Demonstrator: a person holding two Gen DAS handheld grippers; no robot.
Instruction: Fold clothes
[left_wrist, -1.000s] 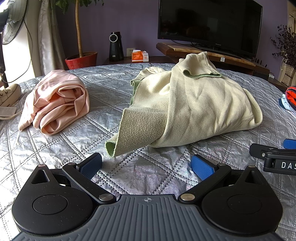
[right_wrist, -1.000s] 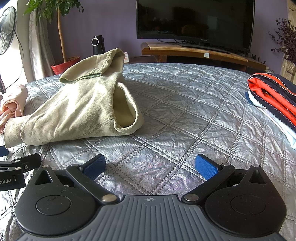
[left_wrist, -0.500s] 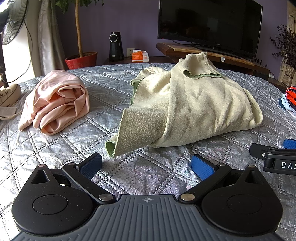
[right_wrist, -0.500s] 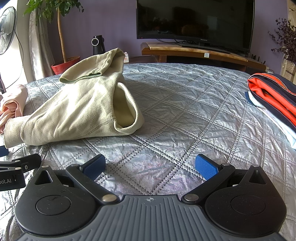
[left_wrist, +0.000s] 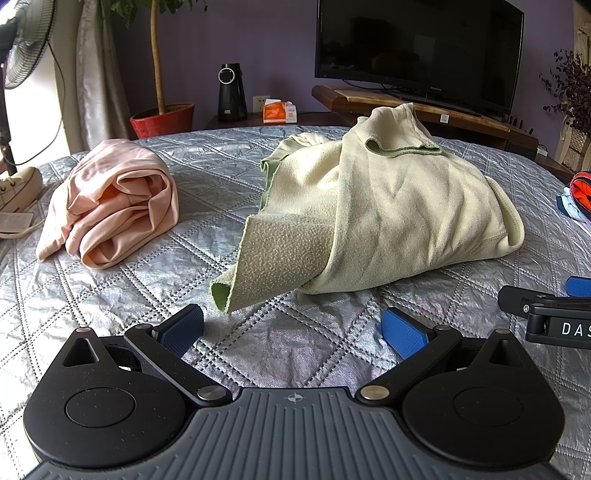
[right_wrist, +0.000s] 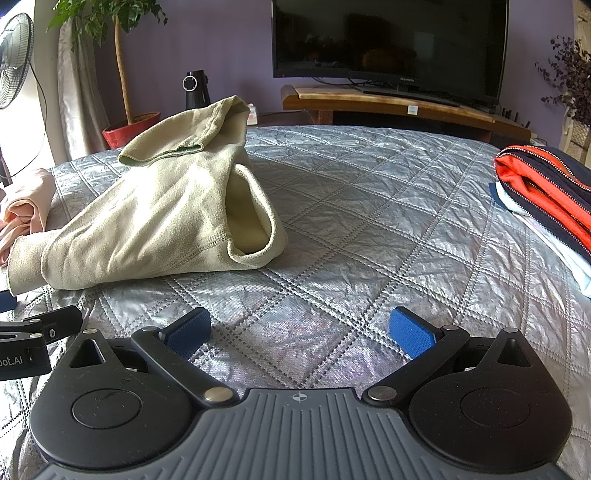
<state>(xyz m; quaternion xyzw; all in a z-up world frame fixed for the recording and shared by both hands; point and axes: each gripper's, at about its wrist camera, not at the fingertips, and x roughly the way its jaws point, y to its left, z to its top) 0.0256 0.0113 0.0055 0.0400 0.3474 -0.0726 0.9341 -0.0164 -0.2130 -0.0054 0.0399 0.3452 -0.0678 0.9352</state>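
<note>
On the bed (left_wrist: 110, 295), spread with a silver quilted cover, your left tongs (left_wrist: 291, 328) sit low with the blue pads wide apart and nothing between them. Just ahead lies the pale green fleece top (left_wrist: 388, 210) — a crumpled heap, not laid flat, with one loose flap reaching down toward your left pad and stopping just short of it. Its collar end stands up at the far side. To the left of it, well apart, a pink garment (left_wrist: 114, 206) lies bunched in a soft roll.

Your right tongs (right_wrist: 299, 332) are also spread open and empty — resting over bare quilt, with the fleece top (right_wrist: 166, 221) off to their left and a little ahead. Each tool shows at the edge of the other's view, so they sit side by side near the bed's near edge. At the right edge of the bed you have a folded stack (right_wrist: 546, 199) with an orange and navy zipped piece on top.

Beyond the bed stand a television (right_wrist: 388, 44) on a wooden stand, a potted plant (left_wrist: 162, 118) and a fan (left_wrist: 22, 44).
</note>
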